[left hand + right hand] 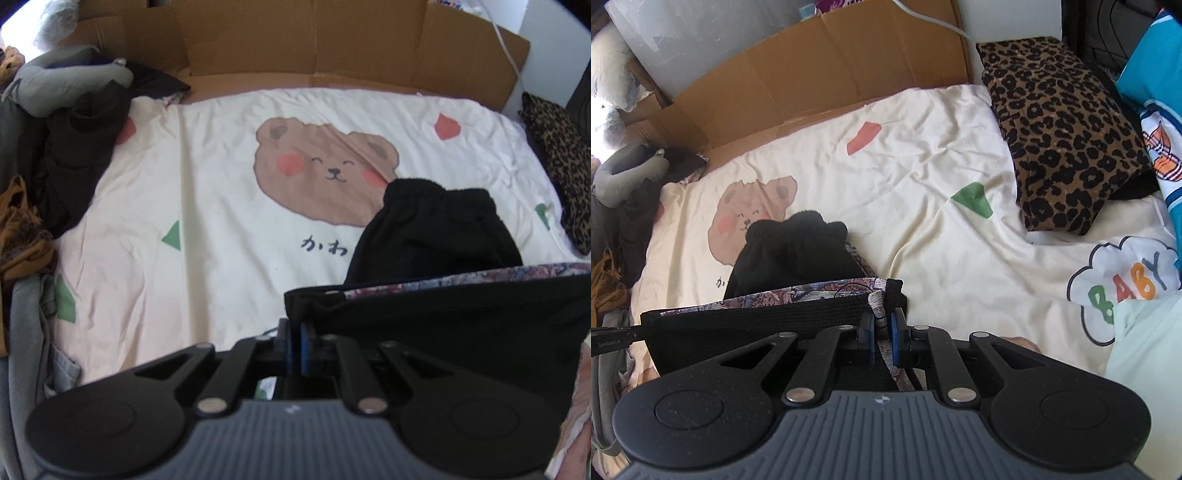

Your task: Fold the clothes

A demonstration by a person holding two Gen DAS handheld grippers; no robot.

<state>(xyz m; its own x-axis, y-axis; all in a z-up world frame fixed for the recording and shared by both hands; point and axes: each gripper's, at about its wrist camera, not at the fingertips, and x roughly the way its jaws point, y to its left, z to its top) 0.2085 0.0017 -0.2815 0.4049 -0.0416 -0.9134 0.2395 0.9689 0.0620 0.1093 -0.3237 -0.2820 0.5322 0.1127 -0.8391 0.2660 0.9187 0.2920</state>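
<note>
The black garment [436, 229] with a patterned lining hung soft and limp over the bed sheet [207, 192], its far end resting on the bear print. It was judged light and floppy, best held at the waistband corners. The left claw [298, 341] and the right claw [882, 332] were each pinched on one corner.

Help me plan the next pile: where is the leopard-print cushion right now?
The leopard-print cushion lies at the bed's far right edge in the right wrist view, on the cream bear sheet, beside the blue cartoon fabric.
</note>
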